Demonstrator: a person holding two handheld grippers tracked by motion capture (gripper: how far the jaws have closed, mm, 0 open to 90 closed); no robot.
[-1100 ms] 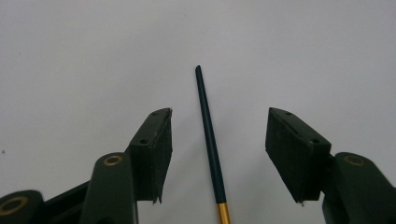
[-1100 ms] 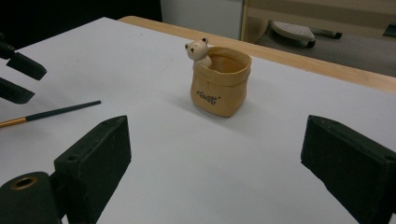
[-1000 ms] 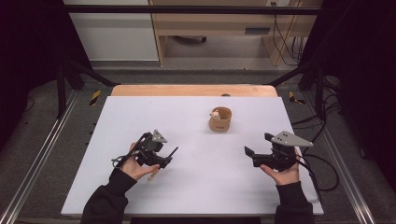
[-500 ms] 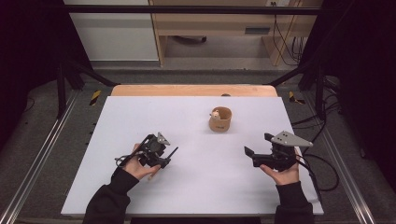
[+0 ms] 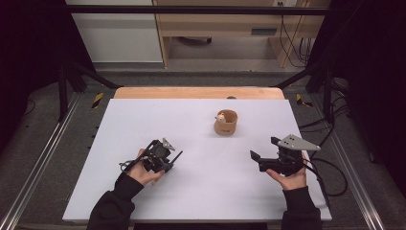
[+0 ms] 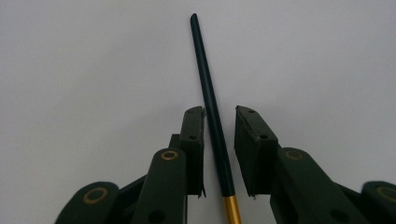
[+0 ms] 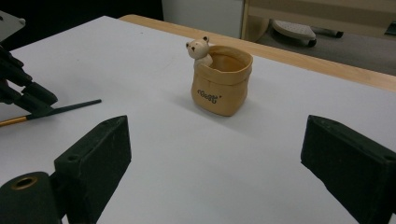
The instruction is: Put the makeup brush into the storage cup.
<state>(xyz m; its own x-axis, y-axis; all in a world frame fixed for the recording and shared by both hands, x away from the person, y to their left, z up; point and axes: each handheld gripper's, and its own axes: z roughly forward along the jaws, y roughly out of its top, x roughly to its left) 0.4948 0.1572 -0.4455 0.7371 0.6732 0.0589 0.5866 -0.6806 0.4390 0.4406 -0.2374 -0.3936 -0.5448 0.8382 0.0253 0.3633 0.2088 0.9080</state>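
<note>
A white table [image 5: 143, 124] fronts a dim workshop; near its middle stands a tan bear-trimmed pouch [image 5: 226, 122], mouth up — a likely holder for what comes next. The right gripper [image 5: 264, 158] waits wide open, aimed at the pouch. The left gripper [image 5: 168, 161] brackets a slim dark pen [image 6: 210, 102] (gold-banded), jaws narrow, seemingly not yet clamped.
</note>
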